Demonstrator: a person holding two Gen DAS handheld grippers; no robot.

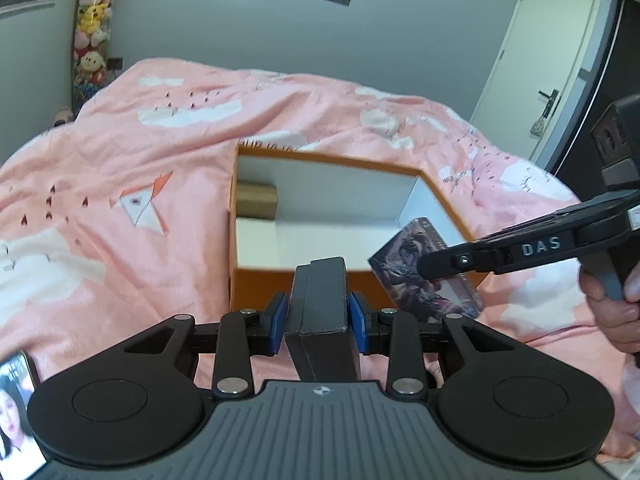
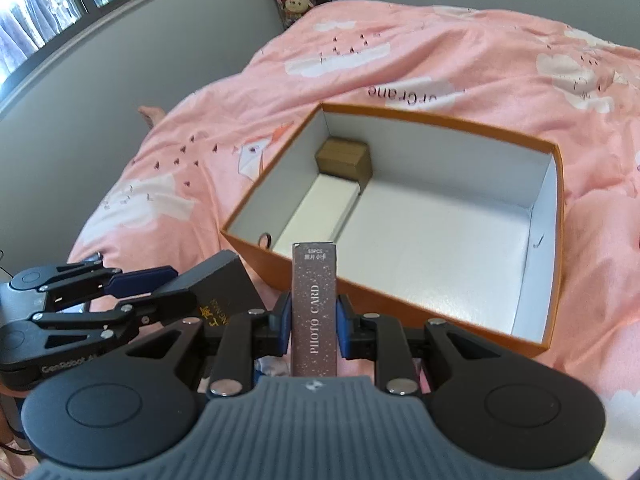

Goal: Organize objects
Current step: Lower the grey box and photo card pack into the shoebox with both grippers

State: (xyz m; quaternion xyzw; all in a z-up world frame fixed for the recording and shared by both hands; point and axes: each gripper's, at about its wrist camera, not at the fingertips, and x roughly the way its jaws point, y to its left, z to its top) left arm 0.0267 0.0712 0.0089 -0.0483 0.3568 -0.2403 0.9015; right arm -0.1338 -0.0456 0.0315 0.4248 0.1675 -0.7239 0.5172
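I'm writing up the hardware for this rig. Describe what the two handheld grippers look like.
Both match: the left gripper and right gripper have matte black linkage arms with silver pivot bolts, blue finger pads, two round black discs, and a ribbed grey body with a small round emblem. Seen from the side, the right gripper shows white "DAS" lettering; the left shows "GenRobot" on its base. No cables or sleeves are visible.

Phone (image 1: 16, 404) cut by left edge; orange box (image 1: 256, 280) near wall partly hidden
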